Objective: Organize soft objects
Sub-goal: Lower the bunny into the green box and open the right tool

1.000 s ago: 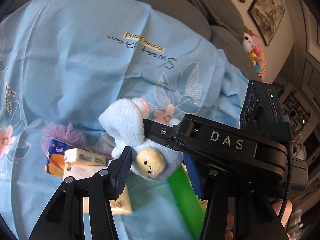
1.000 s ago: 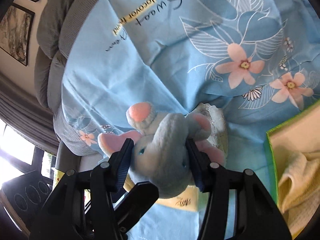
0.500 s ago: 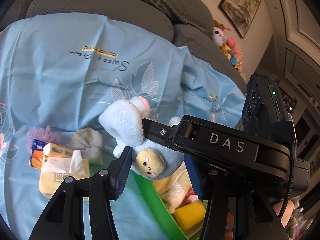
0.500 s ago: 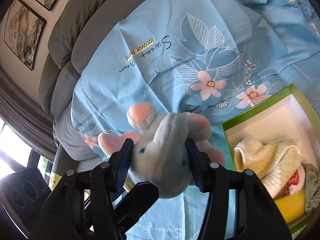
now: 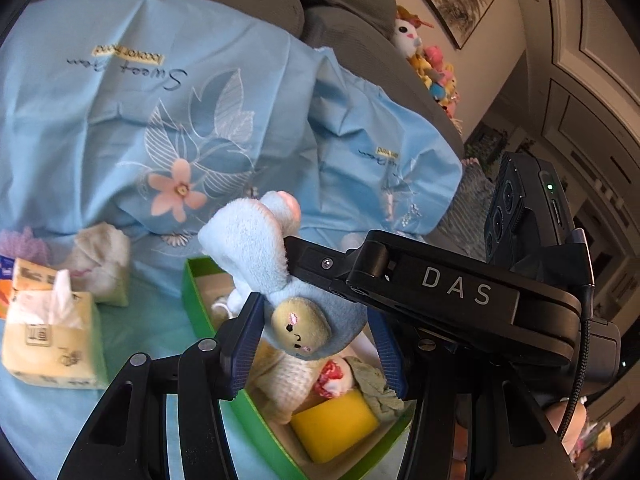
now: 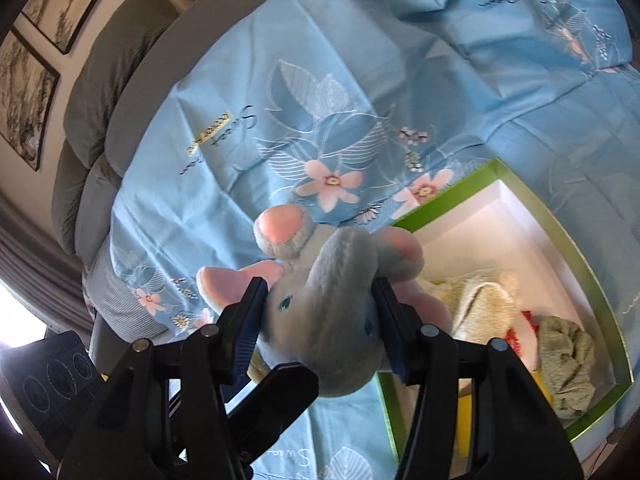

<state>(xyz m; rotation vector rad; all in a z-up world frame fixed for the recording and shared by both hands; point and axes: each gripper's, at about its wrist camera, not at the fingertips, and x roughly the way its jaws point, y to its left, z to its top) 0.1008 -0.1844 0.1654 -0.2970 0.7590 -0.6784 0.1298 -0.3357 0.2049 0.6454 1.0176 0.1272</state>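
Note:
Both grippers hold one light blue plush toy (image 5: pixel 260 248) with pink feet and a yellow tail tip. My left gripper (image 5: pixel 316 332) is shut on its rear end. My right gripper (image 6: pixel 320 320) is shut on its grey-blue head (image 6: pixel 332 320) and crosses the left wrist view as a black arm (image 5: pixel 440 292). The toy hangs above the near end of a green box (image 6: pixel 560 224) with a white inside (image 5: pixel 200 296). In the box lie a cream knitted cloth (image 6: pixel 480 300), a yellow sponge (image 5: pixel 336 424) and a grey-green cloth (image 6: pixel 568 356).
A blue flowered sheet (image 5: pixel 160 100) covers a grey sofa (image 6: pixel 120 92). Left of the box lie a yellow tissue pack (image 5: pixel 48 340), a white cloth bundle (image 5: pixel 104 260), a purple puff (image 5: pixel 24 240) and an orange pack. Plush toys (image 5: pixel 428 64) sit on the sofa arm.
Both grippers have carried the plush toy rightward over the sheet, from beside the tissue packs to above the green box. The box and its contents have come into view under the toy.

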